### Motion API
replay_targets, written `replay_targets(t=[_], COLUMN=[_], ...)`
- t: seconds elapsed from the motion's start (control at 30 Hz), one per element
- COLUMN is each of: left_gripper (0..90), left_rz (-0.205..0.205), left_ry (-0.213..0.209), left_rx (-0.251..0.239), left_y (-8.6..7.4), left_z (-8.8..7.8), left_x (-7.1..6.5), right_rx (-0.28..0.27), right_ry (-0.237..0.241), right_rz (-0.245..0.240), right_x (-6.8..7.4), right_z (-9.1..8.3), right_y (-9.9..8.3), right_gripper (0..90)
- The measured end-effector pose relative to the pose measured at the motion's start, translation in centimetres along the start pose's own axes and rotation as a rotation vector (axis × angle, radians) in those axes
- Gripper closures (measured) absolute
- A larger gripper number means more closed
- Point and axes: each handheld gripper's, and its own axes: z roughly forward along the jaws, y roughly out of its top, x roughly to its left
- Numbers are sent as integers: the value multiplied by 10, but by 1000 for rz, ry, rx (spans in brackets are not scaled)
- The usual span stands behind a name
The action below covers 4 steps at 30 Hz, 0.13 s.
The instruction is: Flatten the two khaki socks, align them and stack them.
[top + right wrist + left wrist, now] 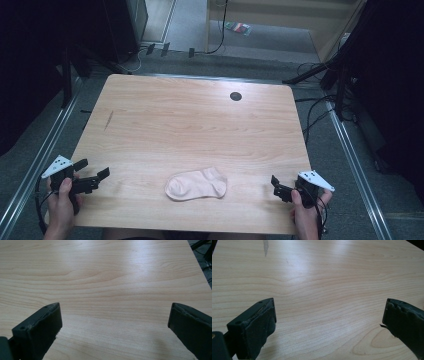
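Meanwhile, a pink sock (196, 185) lay flat near the front edge of the wooden table (190, 125). Well apart on either side, the left gripper (95, 172) and right gripper (278, 188) hovered with jaws spread wide, holding nothing.

My left claw (92, 170) sits low at the near left, jaws spread wide and empty, gripped by my left hand (62, 200). My right claw (278, 187) mirrors it at the near right, jaws wide apart, held in my right hand (306, 212).
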Motion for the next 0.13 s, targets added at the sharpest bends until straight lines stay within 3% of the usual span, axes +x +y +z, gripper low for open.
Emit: replay_targets(t=[0.13], left_gripper=[0], left_rz=[4], left_ry=[-1], left_rx=[10], left_y=[1], left_z=[1], left_x=[0], right_rx=[4], right_ry=[-4], right_rz=[11], right_x=[0], right_z=[0], right_y=[0], right_gripper=[0])
